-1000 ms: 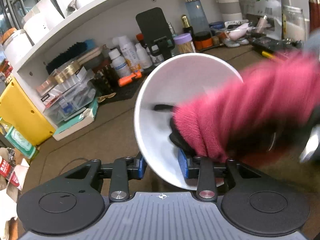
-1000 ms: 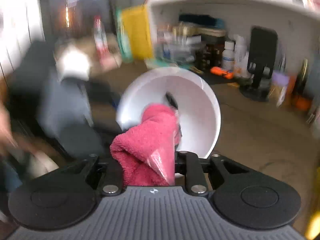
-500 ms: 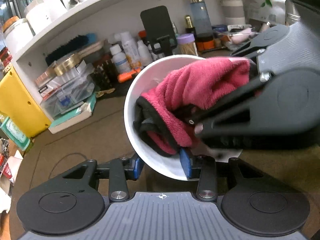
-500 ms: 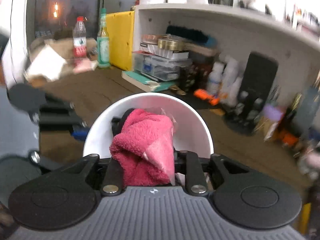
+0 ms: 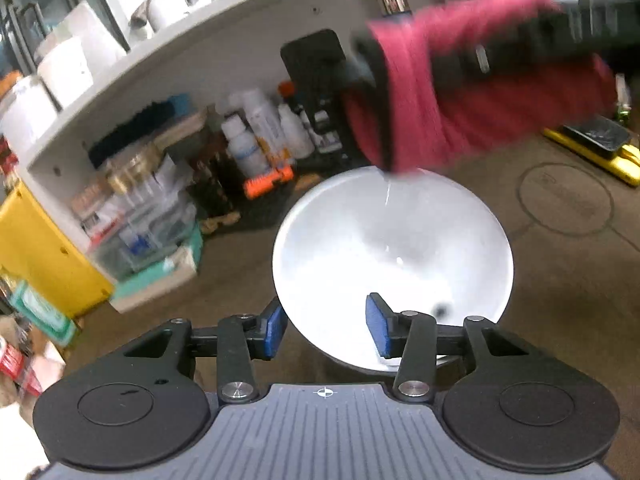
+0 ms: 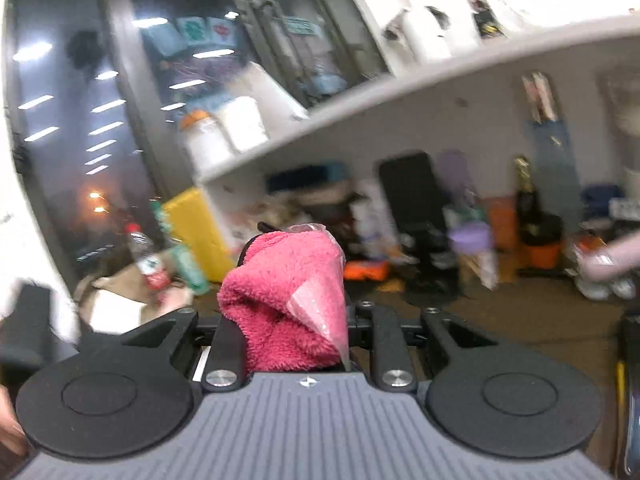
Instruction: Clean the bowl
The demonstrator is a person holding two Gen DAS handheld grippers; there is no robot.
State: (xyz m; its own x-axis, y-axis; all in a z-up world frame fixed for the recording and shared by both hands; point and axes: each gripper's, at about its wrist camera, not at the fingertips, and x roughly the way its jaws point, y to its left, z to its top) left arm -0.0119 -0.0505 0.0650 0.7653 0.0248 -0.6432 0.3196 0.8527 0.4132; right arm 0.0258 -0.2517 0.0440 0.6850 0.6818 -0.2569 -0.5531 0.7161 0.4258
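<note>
A white bowl [image 5: 392, 256] sits low over the brown table in the left wrist view, with a small dark speck near its front wall. Its near rim lies between the blue pads [image 5: 276, 330] of my left gripper [image 5: 326, 330]. One pad is outside the wall and one inside; the jaws are opening and a thin gap shows at the outer pad. My right gripper [image 6: 294, 320] is shut on a folded pink cloth [image 6: 280, 284]. In the left wrist view the pink cloth [image 5: 460, 100] is a blur above and behind the bowl, clear of it.
A white shelf [image 5: 224, 56] runs along the back. Under it stand bottles [image 5: 260, 128], a black phone stand [image 5: 312, 64], clear boxes [image 5: 136, 216] and an orange item [image 5: 268, 178]. A yellow box [image 5: 44, 256] is at the left, a yellow-and-black tool [image 5: 596, 144] at the right.
The right gripper has pulled the pink cloth out of the bowl and lifted it up and away. The bowl now faces more upward, and the left jaws have widened slightly.
</note>
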